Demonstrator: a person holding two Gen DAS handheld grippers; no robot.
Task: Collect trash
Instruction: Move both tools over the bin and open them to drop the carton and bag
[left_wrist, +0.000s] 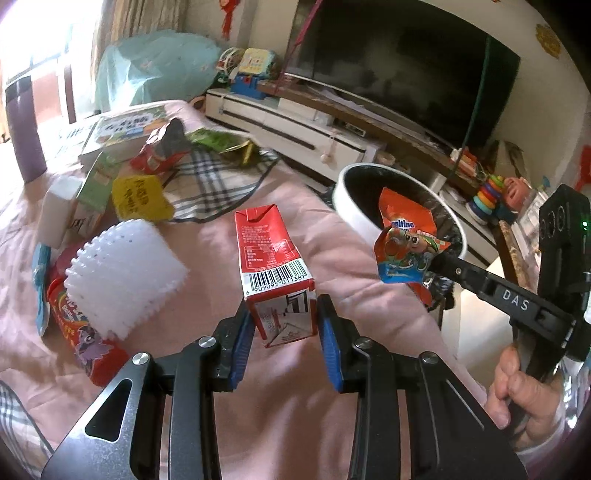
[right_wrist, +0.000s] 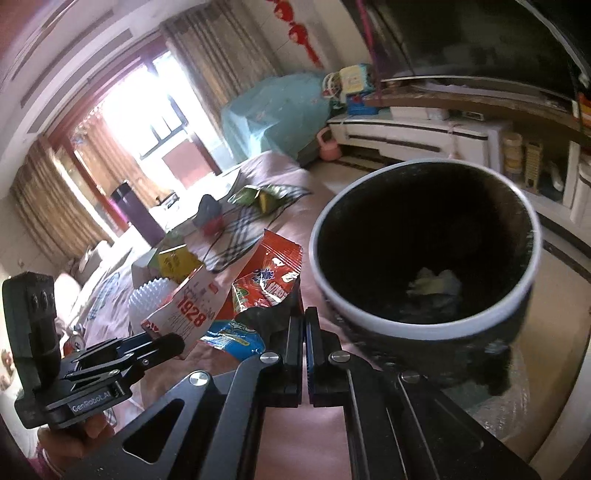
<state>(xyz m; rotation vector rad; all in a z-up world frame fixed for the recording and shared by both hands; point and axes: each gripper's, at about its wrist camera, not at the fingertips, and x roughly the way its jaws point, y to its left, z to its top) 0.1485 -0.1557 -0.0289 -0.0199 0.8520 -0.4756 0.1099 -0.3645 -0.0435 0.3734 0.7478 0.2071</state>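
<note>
Between left tongs (left_wrist: 282, 328), one carton (left_wrist: 275, 271)

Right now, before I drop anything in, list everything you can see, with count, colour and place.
milk carton: 1, red and white, between the left gripper's pads
Ovaltine wrapper: 1, orange, pinched by the right gripper by the bin's rim
trash bin: 1, white rim, black liner, beside the table, some pale scraps at the bottom
foam fruit net: 1, white, table left
pony snack packet: 1, red, under the net
yellow packet: 1, behind the net
plaid cloth: 1, table centre
green wrapper: 1, on the cloth
purple flask: 1, far left
television: 1, black, on the stand
left gripper: blue pads
right gripper: shut
</note>
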